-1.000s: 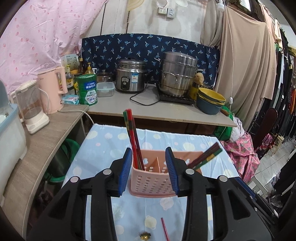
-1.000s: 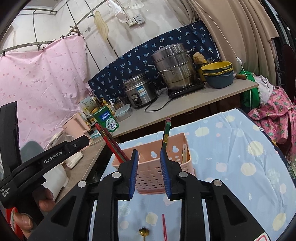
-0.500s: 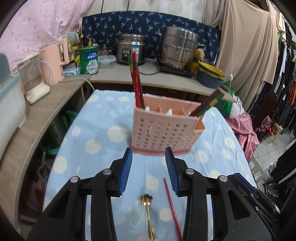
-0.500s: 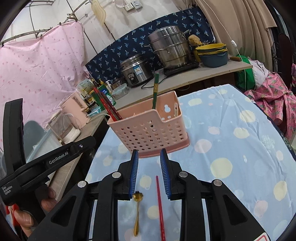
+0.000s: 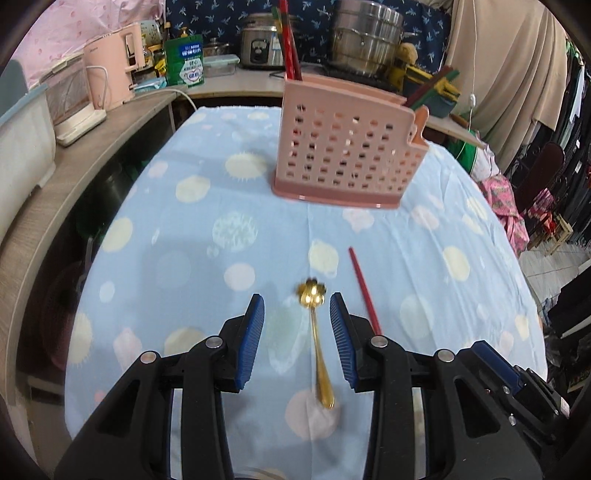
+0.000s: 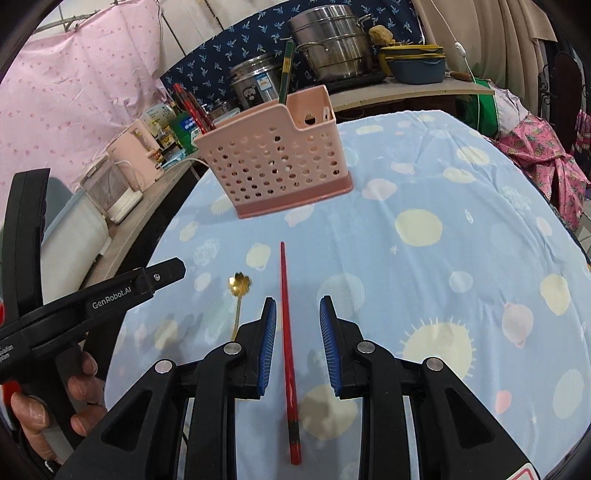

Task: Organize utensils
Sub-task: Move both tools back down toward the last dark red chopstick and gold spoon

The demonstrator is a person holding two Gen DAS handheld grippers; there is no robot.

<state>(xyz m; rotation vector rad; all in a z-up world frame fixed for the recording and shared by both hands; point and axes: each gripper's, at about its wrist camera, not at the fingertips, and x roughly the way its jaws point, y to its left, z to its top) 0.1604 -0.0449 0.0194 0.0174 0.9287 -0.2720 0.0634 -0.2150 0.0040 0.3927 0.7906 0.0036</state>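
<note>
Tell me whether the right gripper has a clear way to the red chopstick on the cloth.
Probably yes. The right gripper is open with the red chopstick lying between its fingers, untouched, and nothing covers it.

Home kitchen: rice cooker (image 5: 258, 44), steamer pot (image 5: 364, 35).

Background's pretty cluttered: pink kettle (image 5: 112, 70) upper left, green tin (image 5: 184, 62) next to it, rice cooker (image 5: 260, 46) and a big steel steamer pot (image 5: 365, 35) along the top, 2 stacked bowls (image 6: 415, 62) upper right, spotted blue tablecloth (image 5: 184, 236) underneath.
</note>
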